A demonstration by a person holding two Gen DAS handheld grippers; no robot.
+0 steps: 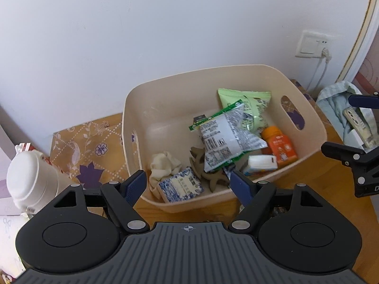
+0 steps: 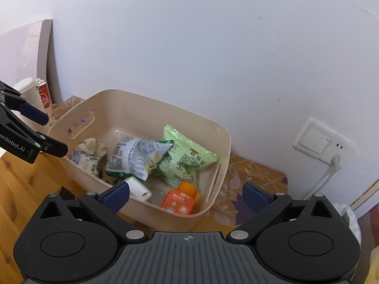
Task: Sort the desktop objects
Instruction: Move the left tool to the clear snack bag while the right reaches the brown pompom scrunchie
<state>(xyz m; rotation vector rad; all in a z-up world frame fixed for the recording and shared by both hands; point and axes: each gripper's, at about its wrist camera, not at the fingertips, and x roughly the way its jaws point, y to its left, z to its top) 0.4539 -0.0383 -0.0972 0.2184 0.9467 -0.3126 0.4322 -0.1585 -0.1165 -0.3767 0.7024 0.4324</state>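
Note:
A beige plastic bin [image 1: 165, 80] [image 2: 142, 97] stands on the wooden table against the wall. Inside lie a silver-and-green snack packet [image 1: 222, 137] [image 2: 137, 156], a light green packet [image 1: 251, 108] [image 2: 184, 158], an orange bottle [image 1: 280, 146] [image 2: 181, 201], a small white box [image 1: 261, 163] [image 2: 139, 189], a blue-and-white patterned pack [image 1: 181, 187] [image 2: 85, 161] and a crumpled cream cloth [image 1: 163, 165] [image 2: 91, 145]. My left gripper [image 1: 188, 184] hangs open over the bin's near wall, holding nothing. My right gripper [image 2: 187, 195] is wide open over the bin's right end, also holding nothing.
A floral cloth [image 1: 90, 146] [image 2: 248, 184] lies under the bin. A white lidded jar [image 1: 26, 182] stands to the left. A pale bag [image 1: 338, 104] with a phone-like object sits to the right. A wall socket [image 1: 310, 45] [image 2: 315, 142] has a cable plugged in.

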